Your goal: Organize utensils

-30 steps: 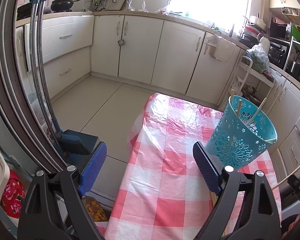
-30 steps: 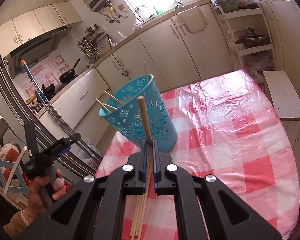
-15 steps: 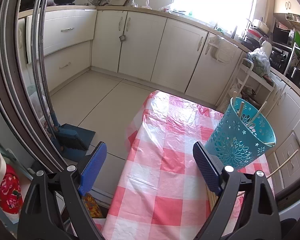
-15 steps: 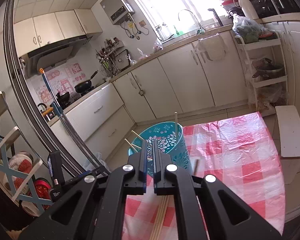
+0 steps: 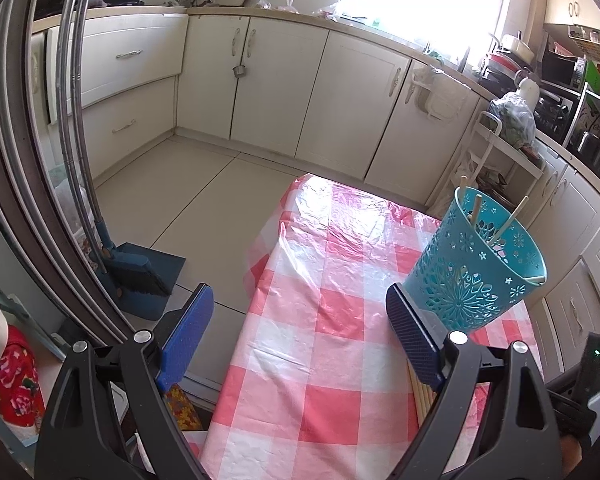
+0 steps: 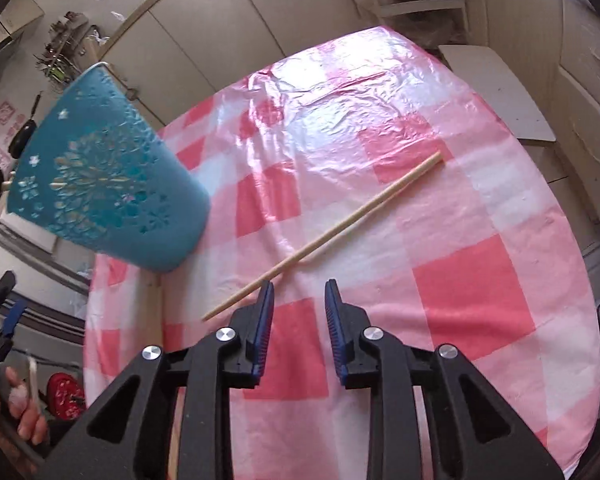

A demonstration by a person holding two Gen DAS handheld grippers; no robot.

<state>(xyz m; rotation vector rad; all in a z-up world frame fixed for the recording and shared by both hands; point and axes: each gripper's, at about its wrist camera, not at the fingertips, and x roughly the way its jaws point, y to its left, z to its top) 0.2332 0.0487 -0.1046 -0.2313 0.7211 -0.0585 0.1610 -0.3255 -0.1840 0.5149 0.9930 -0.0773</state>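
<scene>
A teal cut-out cup (image 5: 480, 276) stands on the pink checked tablecloth (image 5: 300, 364) with a few wooden chopsticks (image 5: 475, 209) in it. More chopsticks (image 5: 420, 394) lie on the cloth behind my left gripper's right finger. My left gripper (image 5: 299, 290) stands wide open and empty, left of the cup. In the right wrist view a single chopstick (image 6: 328, 236) lies diagonally on the cloth (image 6: 460, 280), right of the cup (image 6: 100, 184). My right gripper (image 6: 299, 286) points down close over it, jaws opening and empty; the stick passes just beyond the left fingertip.
The table's left edge drops to a tiled floor with a broom and dustpan (image 5: 140, 272). White kitchen cabinets (image 5: 268, 80) line the walls. A white stool (image 6: 496, 88) stands beyond the far table edge. A person's hand (image 6: 20, 420) shows at lower left.
The right gripper rose, then dropped toward the table and tipped down, and its jaws parted. The chopstick it gripped a second ago now lies on the cloth. The left gripper stayed put.
</scene>
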